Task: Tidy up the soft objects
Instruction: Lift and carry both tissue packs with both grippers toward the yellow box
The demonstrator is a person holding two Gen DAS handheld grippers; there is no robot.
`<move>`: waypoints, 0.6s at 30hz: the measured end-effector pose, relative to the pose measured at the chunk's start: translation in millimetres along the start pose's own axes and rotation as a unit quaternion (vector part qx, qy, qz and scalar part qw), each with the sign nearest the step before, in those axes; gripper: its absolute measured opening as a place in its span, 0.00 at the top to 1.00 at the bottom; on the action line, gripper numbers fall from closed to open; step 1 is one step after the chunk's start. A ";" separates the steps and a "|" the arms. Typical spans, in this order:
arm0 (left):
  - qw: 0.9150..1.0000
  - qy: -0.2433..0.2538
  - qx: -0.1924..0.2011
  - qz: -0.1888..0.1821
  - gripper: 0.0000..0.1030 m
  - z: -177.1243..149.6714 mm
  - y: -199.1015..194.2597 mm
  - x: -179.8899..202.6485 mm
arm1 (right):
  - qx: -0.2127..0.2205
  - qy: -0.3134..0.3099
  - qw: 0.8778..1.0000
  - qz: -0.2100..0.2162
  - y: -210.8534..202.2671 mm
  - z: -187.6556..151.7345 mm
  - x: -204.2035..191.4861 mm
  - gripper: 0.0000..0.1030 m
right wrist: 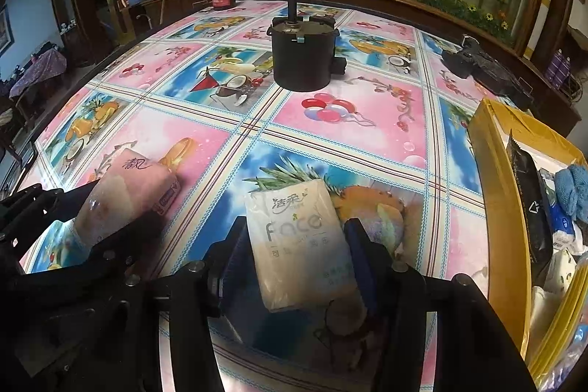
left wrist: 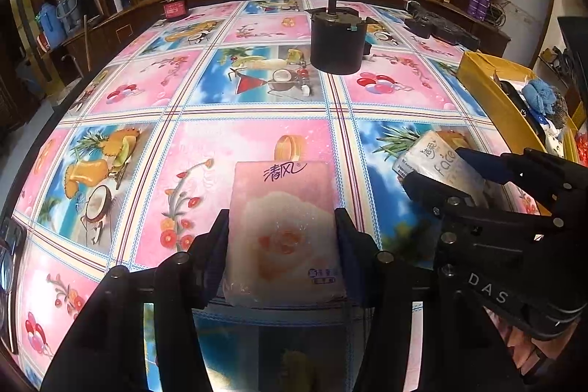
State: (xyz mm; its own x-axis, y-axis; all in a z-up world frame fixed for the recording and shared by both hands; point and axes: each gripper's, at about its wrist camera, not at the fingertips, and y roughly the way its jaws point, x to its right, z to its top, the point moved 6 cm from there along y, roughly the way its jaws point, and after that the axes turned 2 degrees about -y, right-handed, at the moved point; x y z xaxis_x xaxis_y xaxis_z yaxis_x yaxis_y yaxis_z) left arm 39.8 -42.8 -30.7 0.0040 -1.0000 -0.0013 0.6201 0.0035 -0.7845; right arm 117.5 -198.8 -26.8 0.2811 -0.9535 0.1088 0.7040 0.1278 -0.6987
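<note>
Left tongs (left wrist: 281, 237): clamped on the pink pack (left wrist: 283, 230). Both pads press the pack's long sides at about mid-length. The pack runs forward out of the grip, printed end away from the tongs, near end back between the fingers. Whether it rests on the surface (left wrist: 257, 135) or is lifted just clear cannot be told.

Right tongs (right wrist: 297, 245): clamped on the white pack (right wrist: 297, 241). The left pad meets the pack's left edge; the right pad sits against its right edge. The pack lies slightly askew between the fingers, lettered end forward, near end well back in the grip.

Relation of the two: in the left wrist view, the right tongs (left wrist: 441, 168) and white pack (left wrist: 437, 160) stand just to the right of the left tongs, not touching them. In the right wrist view, the left tongs (right wrist: 121, 208) and pink pack (right wrist: 125, 193) stand just to the left.

Other items: a yellow box (right wrist: 492, 171) lies right of the right tongs, holding a blue cloth (right wrist: 571, 186) and assorted packets. A black pot (right wrist: 301, 54) stands ahead of both tongs, well apart.
</note>
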 end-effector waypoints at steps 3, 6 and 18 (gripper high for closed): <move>1.000 -0.002 -0.002 -0.001 0.48 -0.2 0.4 -0.6 | 0.002 0.003 1.000 0.002 0.2 -0.1 1.2 0.49; 1.000 -0.003 -0.003 -0.001 0.47 0.1 0.7 -1.1 | 0.003 0.002 1.000 0.003 0.5 -0.1 1.5 0.48; 1.000 -0.001 0.004 0.004 0.49 0.2 -1.3 -1.5 | 0.002 0.000 1.000 0.002 0.0 0.3 -0.1 0.53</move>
State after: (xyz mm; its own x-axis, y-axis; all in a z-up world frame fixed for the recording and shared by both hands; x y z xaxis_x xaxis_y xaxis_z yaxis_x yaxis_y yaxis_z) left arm 39.2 -41.3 -29.5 0.0107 -0.9999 -0.0054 0.6262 0.0109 -0.7796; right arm 117.7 -198.6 -26.7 0.2842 -0.9529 0.1059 0.7051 0.1329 -0.6966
